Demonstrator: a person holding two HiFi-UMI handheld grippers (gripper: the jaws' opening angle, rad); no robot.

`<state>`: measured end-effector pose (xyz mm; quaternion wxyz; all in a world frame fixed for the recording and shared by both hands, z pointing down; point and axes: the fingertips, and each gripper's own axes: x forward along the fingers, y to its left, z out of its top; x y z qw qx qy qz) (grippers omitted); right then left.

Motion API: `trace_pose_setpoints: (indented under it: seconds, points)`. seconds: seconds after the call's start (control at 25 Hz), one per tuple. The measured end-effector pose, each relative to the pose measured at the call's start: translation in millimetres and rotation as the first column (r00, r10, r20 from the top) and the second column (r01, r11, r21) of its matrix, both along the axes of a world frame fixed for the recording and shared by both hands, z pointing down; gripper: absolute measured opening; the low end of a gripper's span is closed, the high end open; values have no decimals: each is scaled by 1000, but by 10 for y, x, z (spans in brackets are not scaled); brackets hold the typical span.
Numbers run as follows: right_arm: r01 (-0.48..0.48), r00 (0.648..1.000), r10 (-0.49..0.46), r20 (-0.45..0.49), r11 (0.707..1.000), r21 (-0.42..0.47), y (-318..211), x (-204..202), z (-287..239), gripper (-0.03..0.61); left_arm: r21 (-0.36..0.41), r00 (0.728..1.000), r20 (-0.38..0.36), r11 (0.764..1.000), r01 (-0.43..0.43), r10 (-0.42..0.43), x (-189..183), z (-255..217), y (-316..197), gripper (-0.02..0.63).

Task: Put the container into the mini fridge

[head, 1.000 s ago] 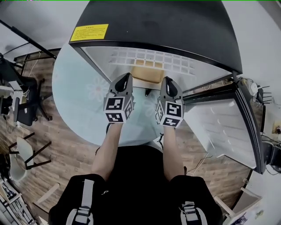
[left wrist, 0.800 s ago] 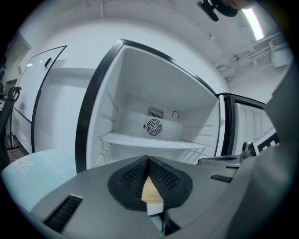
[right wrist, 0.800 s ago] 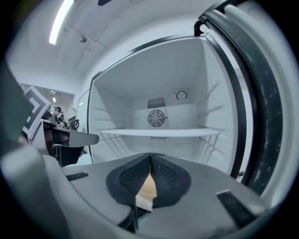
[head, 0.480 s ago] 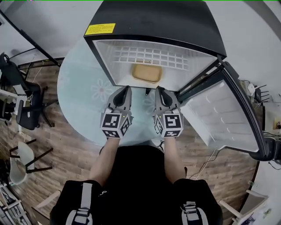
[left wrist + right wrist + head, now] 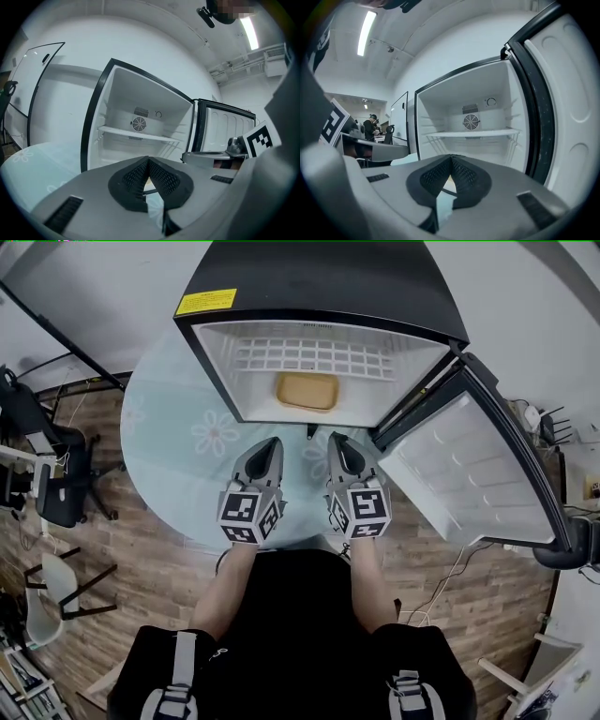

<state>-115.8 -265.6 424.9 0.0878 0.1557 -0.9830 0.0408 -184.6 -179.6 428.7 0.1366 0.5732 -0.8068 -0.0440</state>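
The tan container [image 5: 307,391] lies on the floor of the open black mini fridge [image 5: 319,282], under its white wire shelf [image 5: 309,357]. Both grippers hang side by side just outside the fridge mouth, apart from the container. My left gripper [image 5: 272,442] is shut with nothing between its jaws, which meet in the left gripper view [image 5: 148,160]. My right gripper [image 5: 334,439] is shut and empty too, with its jaws together in the right gripper view [image 5: 451,157]. Both gripper views look into the white fridge interior [image 5: 473,126], and the jaws hide most of the container there.
The fridge door [image 5: 478,474] stands swung open to the right. The fridge sits on a round pale glass table [image 5: 178,446] with flower prints. Chairs [image 5: 47,474] stand on the wooden floor at the left. Cables run along the floor at the right.
Both grippers have drawn back from the fridge opening toward the person. The container stays inside the fridge, now fully in sight.
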Motion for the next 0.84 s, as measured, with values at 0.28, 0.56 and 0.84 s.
trace_pose_setpoints:
  seconds: [0.28,0.56,0.84]
  points:
    - [-1,1000,1,-9,1000,-21,86,3,47,3,1,1000,-30,1000,-10,10,20,-12,61,5]
    - [22,1000,-22,5,997,-71,186,-100,103,3,-25,999,-36,1000,3,-4,-39,51,173,5]
    - [44,999,-44,5,996,-80,277,-195,108,3,-33,999,-40,999,9,-11,-97,52,247,5]
